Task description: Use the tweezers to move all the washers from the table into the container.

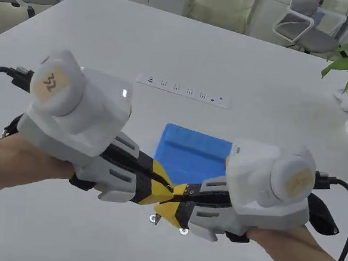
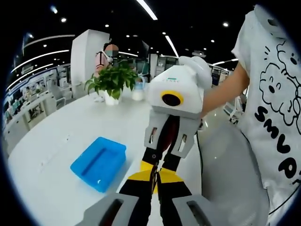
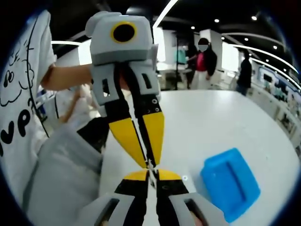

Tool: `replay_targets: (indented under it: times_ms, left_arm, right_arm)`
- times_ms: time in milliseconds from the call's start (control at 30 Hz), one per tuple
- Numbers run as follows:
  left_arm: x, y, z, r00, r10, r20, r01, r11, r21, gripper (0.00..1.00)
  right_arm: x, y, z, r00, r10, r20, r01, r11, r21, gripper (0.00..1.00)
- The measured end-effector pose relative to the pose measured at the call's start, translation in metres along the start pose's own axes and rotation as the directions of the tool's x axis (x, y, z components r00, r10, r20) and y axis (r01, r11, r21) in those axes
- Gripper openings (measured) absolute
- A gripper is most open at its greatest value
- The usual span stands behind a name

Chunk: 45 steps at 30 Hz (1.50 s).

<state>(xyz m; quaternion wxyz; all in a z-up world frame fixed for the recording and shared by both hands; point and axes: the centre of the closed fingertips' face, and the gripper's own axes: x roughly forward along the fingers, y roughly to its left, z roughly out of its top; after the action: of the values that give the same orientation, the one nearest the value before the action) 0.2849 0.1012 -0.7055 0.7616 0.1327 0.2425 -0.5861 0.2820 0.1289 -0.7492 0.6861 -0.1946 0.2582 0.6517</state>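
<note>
Yellow jaws of your left gripper (image 3: 149,159) and right gripper (image 3: 150,176), each pair together, meet tip to tip at lower centre. I cannot make out the tweezers. You seem to be preparing the grip; next, aim at a washer (image 1: 183,231).

The left gripper (image 2: 155,181), jaws closed, meets the right gripper (image 2: 157,165) tip to tip. A blue rectangular plastic container (image 2: 99,162) lies left of both, apart.

Open-plan office: big white table (image 1: 109,36) w/ power strip (image 1: 183,90) at centre, swivel chair (image 1: 306,29) upper right, potted plant (image 2: 113,80) upper left of left gripper view, ceiling strip lights (image 2: 148,9), people (image 3: 205,61) standing in bkgd.
</note>
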Motion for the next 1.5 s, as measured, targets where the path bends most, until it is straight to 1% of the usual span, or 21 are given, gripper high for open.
replay_targets:
  times_ms: [67, 133, 167, 200, 233, 267, 300, 333, 400, 467, 500, 567, 633, 700, 800, 933, 1067, 1167, 1333, 1367, 1500]
  left_arm:
    - [0.0, 0.001, -0.004, 1.0, -0.004, -0.005, 0.004, 1.0, 0.003, 0.0]
    - [0.0, 0.006, -0.008, 1.0, 0.001, -0.006, -0.001, 1.0, 0.0, 0.0]
    - [0.0, 0.011, -0.009, 0.9999, 0.017, -0.004, -0.017, 1.0, 0.009, 0.0]
    - [-0.002, 0.016, -0.01, 0.9992, 0.039, -0.005, -0.039, 0.999, 0.036, 0.0]
    - [-0.002, 0.02, -0.011, 0.9985, 0.054, -0.007, -0.053, 0.997, 0.05, 0.0]
    - [-0.003, 0.025, -0.012, 0.9973, 0.073, -0.008, -0.073, 0.997, 0.04, 0.0]
    - [-0.003, 0.028, -0.012, 0.9967, 0.081, -0.009, -0.081, 0.996, 0.035, 0.0]
    - [-0.003, 0.035, -0.016, 0.9947, 0.102, -0.015, -0.101, 0.995, 0.019, 0.0]
    - [-0.004, 0.043, -0.021, 0.9921, 0.123, -0.022, -0.123, 0.992, -0.008, 0.0]
    - [-0.004, 0.05, -0.026, 0.9911, 0.13, -0.029, -0.13, 0.991, -0.005, 0.0]
    - [-0.004, 0.055, -0.029, 0.9898, 0.139, -0.031, -0.14, 0.99, -0.014, 0.0]
    - [-0.002, 0.058, -0.034, 0.9895, 0.14, -0.038, -0.141, 0.99, -0.024, 0.0]
    - [0.0, 0.059, -0.037, 0.9889, 0.142, -0.044, -0.143, 0.99, -0.018, 0.0]
    - [0.003, 0.06, -0.04, 0.988, 0.14, -0.065, -0.141, 0.99, -0.012, 0.0]
    - [0.005, 0.062, -0.041, 0.9866, 0.14, -0.084, -0.139, 0.99, 0.02, 0.0]
    - [0.007, 0.064, -0.042, 0.986, 0.14, -0.09, -0.138, 0.99, 0.028, 0.0]
    - [0.008, 0.063, -0.04, 0.985, 0.14, -0.1, -0.137, 0.99, 0.042, 0.0]
    - [0.008, 0.064, -0.039, 0.9854, 0.14, -0.096, -0.136, 0.99, 0.048, 0.0]
    - [0.011, 0.065, -0.045, 0.9849, 0.134, -0.11, -0.13, 0.991, 0.044, 0.0]
    - [0.011, 0.065, -0.044, 0.9854, 0.134, -0.105, -0.129, 0.99, 0.048, 0.0]
    - [0.012, 0.066, -0.044, 0.9841, 0.134, -0.116, -0.129, 0.99, 0.055, 0.0]
  right_arm:
    - [0.005, -0.003, -0.001, 0.9999, 0.009, -0.007, -0.009, 1.0, -0.004, 0.02]
    - [0.009, -0.006, -0.003, 0.9998, 0.012, -0.018, -0.013, 1.0, -0.018, 0.02]
    - [0.011, -0.009, -0.003, 0.9998, 0.006, -0.018, -0.007, 1.0, -0.029, 0.02]
    - [0.013, -0.014, -0.002, 0.9999, -0.003, -0.015, 0.002, 0.999, -0.038, 0.02]
    - [0.015, -0.019, 0.0, 0.9999, -0.012, -0.009, 0.011, 0.999, -0.038, 0.03]
    - [0.018, -0.024, 0.002, 0.9998, -0.018, 0.001, 0.018, 0.999, -0.034, 0.03]
    - [0.02, -0.027, 0.003, 0.9999, -0.016, 0.006, 0.016, 1.0, -0.025, 0.03]
    - [0.024, -0.032, 0.003, 0.9998, -0.019, 0.007, 0.019, 1.0, -0.016, 0.03]
    - [0.03, -0.038, 0.001, 0.9995, -0.031, 0.002, 0.031, 0.999, -0.032, 0.04]
    - [0.036, -0.043, -0.001, 0.9994, -0.035, 0.0, 0.035, 0.999, -0.03, 0.04]
    - [0.039, -0.046, -0.001, 0.9991, -0.041, 0.007, 0.041, 0.999, -0.021, 0.04]
    - [0.045, -0.049, -0.003, 0.9991, -0.043, 0.004, 0.043, 0.999, -0.013, 0.04]
    - [0.048, -0.05, -0.005, 0.9989, -0.046, 0.001, 0.046, 0.999, -0.013, 0.04]
    - [0.051, -0.052, -0.008, 0.9989, -0.047, -0.005, 0.047, 0.999, -0.015, 0.04]
    - [0.052, -0.056, -0.011, 0.9987, -0.05, -0.002, 0.05, 0.999, -0.003, 0.04]
    - [0.052, -0.058, -0.013, 0.9983, -0.057, -0.003, 0.057, 0.998, 0.002, 0.05]
    - [0.051, -0.059, -0.012, 0.9983, -0.059, 0.002, 0.059, 0.998, 0.007, 0.05]
    - [0.051, -0.06, -0.011, 0.9982, -0.06, 0.005, 0.06, 0.998, 0.006, 0.05]
    - [0.055, -0.061, -0.016, 0.9986, -0.052, -0.005, 0.052, 0.998, 0.019, 0.05]
    - [0.055, -0.061, -0.016, 0.9985, -0.055, -0.003, 0.055, 0.998, 0.015, 0.05]
    - [0.054, -0.063, -0.015, 0.9985, -0.055, 0.002, 0.055, 0.998, 0.027, 0.05]
